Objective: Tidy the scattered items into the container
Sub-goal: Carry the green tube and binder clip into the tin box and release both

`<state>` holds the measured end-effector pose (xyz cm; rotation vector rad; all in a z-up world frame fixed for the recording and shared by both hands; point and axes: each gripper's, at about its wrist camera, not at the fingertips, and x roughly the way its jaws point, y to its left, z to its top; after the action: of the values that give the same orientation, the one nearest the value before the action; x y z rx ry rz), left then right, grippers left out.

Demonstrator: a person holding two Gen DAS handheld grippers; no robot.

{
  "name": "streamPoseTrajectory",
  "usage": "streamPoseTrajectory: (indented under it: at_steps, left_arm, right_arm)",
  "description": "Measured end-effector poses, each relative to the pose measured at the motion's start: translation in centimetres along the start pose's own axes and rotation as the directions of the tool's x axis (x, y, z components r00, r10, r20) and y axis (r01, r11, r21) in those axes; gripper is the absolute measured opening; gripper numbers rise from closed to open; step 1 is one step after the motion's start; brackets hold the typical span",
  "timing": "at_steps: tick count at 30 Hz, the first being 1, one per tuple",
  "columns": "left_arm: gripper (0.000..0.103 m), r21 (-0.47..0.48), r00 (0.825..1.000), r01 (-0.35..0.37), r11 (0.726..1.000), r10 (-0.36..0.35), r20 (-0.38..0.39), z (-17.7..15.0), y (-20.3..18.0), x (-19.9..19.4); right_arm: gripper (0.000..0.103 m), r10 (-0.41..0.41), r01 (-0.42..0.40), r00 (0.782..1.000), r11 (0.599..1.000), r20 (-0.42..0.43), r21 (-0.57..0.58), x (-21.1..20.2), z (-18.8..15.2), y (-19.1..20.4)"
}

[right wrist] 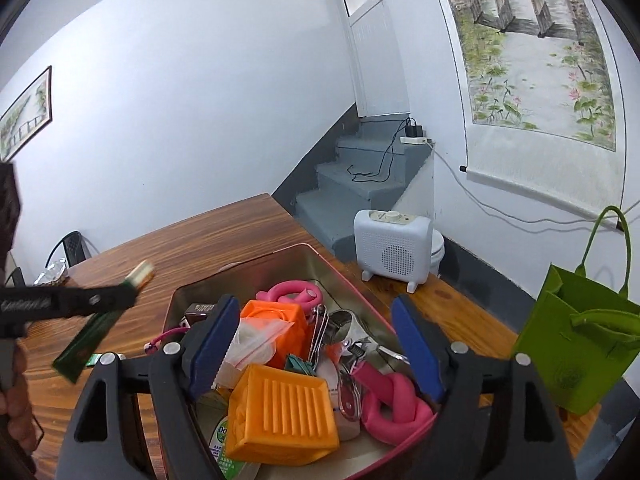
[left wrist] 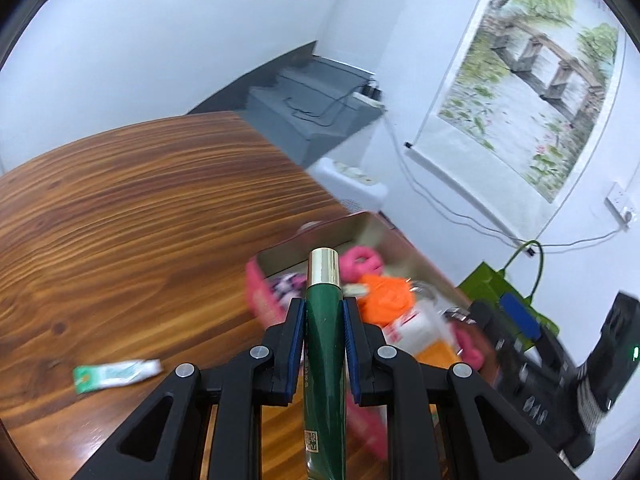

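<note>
Tongs in the left hand (left wrist: 323,320) pinch a green tube (left wrist: 323,344) between blue pads, its gold cap pointing ahead toward a pink tin (left wrist: 256,292) on the wooden surface (left wrist: 140,220). Seen from the right wrist, the same tube (right wrist: 86,344) hangs tilted above the surface (right wrist: 200,248), just left of the tin (right wrist: 188,292) and not yet over it. The right tongs (right wrist: 316,348) stand spread above the tin with nothing between their pads. Inside the tin lie an orange ribbed block (right wrist: 280,416), a second orange piece (right wrist: 276,320), pink foam twists (right wrist: 388,400), a clear zip bag (right wrist: 256,340) and metal clippers (right wrist: 320,328), heaped together. A small green-and-white tube (left wrist: 116,374) lies alone on the surface, well apart from the tin. A white heater (right wrist: 394,248) and a green felt bag (right wrist: 576,332) sit at the surface's far side, near a scroll painting (right wrist: 532,48) on the wall.
</note>
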<state>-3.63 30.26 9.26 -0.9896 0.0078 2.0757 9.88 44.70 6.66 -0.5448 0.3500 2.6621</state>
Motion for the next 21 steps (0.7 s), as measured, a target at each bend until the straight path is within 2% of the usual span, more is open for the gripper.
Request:
streamPoseTrajectory:
  at_steps: [3,8,15,17,18,19,21]
  left_arm:
    - [0.020,0.013,0.999,0.032,0.999,-0.032,-0.011,0.9,-1.3,1.7]
    - [0.020,-0.020,0.995,0.090,0.996,-0.090,-0.034,2.0,-1.9,4.2]
    - [0.024,-0.041,0.993,0.101,0.994,-0.104,-0.055,1.2,-1.3,4.8]
    - [0.035,-0.057,0.995,0.086,0.995,-0.088,-0.046,1.0,-0.8,4.3]
    - [0.045,-0.065,0.996,0.078,0.995,-0.081,-0.037,0.9,-0.4,3.9]
    - [0.051,-0.075,0.997,0.072,0.995,-0.074,-0.023,0.9,0.0,3.4]
    - [0.052,-0.094,0.998,0.060,0.994,-0.060,0.004,0.8,1.1,2.1]
  right_arm:
    - [0.084,0.000,0.000,1.000,1.000,-0.002,0.018,0.0,0.1,-0.4]
    - [0.084,0.000,0.000,1.000,0.999,0.003,0.054,-0.1,0.3,-1.4]
    - [0.084,0.021,-0.021,1.000,0.999,-0.010,0.034,0.1,0.2,-1.0]
    - [0.085,0.023,-0.023,1.000,0.999,-0.002,0.022,-0.1,0.1,-0.8]
    - [0.085,0.026,-0.026,1.000,0.999,0.000,0.019,-0.1,0.1,-0.7]
    - [0.085,0.029,-0.029,1.000,0.999,0.003,0.016,-0.1,0.0,-0.6]
    - [0.085,0.035,-0.035,0.999,0.999,0.008,0.009,-0.2,-0.1,-0.5]
